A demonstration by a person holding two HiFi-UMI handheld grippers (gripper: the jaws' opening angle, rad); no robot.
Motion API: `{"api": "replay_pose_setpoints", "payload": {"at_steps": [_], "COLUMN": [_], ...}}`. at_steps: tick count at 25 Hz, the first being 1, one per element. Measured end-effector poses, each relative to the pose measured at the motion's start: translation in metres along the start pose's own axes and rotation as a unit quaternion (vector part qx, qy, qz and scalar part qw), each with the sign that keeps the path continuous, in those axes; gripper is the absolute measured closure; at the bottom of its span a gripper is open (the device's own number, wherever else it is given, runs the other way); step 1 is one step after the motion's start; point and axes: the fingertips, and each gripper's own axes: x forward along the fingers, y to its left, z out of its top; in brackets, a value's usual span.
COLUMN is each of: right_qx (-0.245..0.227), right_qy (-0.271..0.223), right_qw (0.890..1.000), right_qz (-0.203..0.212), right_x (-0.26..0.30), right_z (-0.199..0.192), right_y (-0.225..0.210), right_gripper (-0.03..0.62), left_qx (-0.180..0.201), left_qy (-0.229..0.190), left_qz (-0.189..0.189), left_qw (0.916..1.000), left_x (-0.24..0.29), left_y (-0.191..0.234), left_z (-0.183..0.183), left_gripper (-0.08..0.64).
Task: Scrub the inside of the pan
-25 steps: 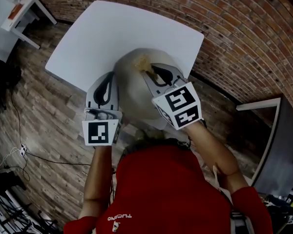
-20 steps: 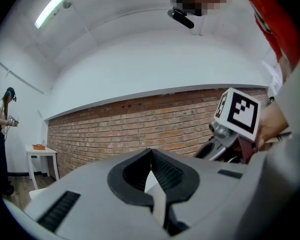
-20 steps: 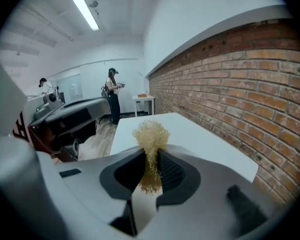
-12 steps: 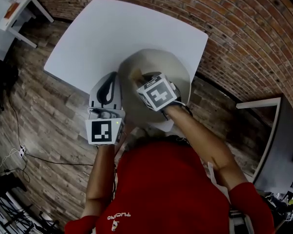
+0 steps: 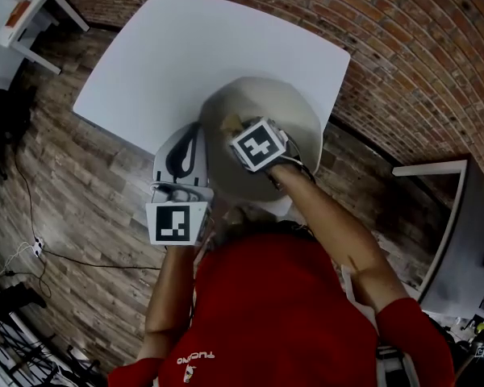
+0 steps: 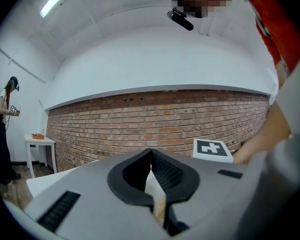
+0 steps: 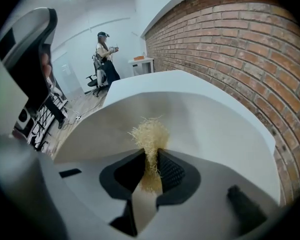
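moved: right tool (image 5: 235, 127) has swept leftward across the pan (image 5: 298, 111).
worktop (image 5: 185, 55): bears pan at near edge.
left tool (image 6: 152, 176): pinching a thin pale edge, likely pan's rim.
scrubber (image 7: 149, 134): straw wad nipped by right tool, inside pan.
step: mid-scrub; next, stroke back, pressing down.
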Motion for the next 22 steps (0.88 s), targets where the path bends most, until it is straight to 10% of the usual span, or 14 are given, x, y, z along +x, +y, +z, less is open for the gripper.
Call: {"api": "replay_pose_setpoints", "payload": {"at_steps": [11, 22], "right_qx": [0.043, -0.051], "right_qy": [-0.002, 0.008], "right_qw": [0.998, 0.997], "right_qz": [-0.054, 0.064], "right_x": [-0.016, -0.012], "right_z": [-0.020, -0.026], "right_y": [-0.060, 0.039], "right_gripper": [0.517, 0.517], "left_qx": [-0.008, -0.010], "left_qy": [0.007, 0.005], "left_qz": [-0.002, 0.018], "left_qw": [0.9999, 0.9998], "left_x": [-0.003, -0.009], "left_y": [-0.004, -0.007], "left_z": [-0.004, -0.004], "left_gripper": [0.546, 0.546]}}
